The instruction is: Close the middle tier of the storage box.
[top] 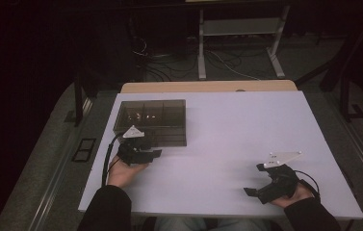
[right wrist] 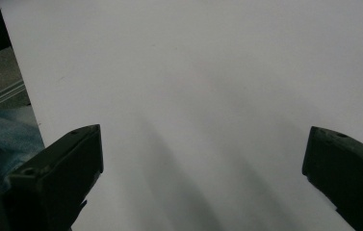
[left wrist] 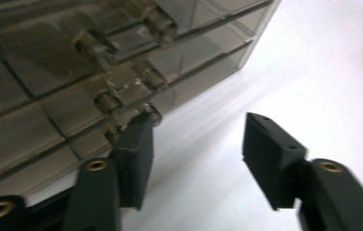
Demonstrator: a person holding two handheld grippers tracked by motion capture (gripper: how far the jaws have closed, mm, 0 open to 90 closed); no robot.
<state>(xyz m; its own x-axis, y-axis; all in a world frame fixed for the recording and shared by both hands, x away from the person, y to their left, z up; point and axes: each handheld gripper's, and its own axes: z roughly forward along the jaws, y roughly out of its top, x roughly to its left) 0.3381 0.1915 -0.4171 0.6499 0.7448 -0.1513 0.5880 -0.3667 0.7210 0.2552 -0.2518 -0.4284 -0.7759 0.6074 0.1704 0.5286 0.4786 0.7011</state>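
Observation:
A smoky, see-through plastic compartment box [top: 151,120] lies with its lid down on the left part of the white table [top: 237,125]. My left gripper [top: 153,154] sits just in front of the box's near edge, held in a hand. In the left gripper view the jaws [left wrist: 196,144] stand apart with bare table between them. The left fingertip [left wrist: 138,144] is right beside a clasp on the box's [left wrist: 63,72] front wall; contact cannot be told. My right gripper [top: 254,180] rests at the table's near right, open wide over bare white surface [right wrist: 203,154].
A wooden strip [top: 208,86] runs along the table's far edge. Beyond it stand a white desk frame [top: 239,29] and cables [top: 169,60] on the floor. The table's near edge and the person's jeans [right wrist: 3,139] show at the left of the right gripper view.

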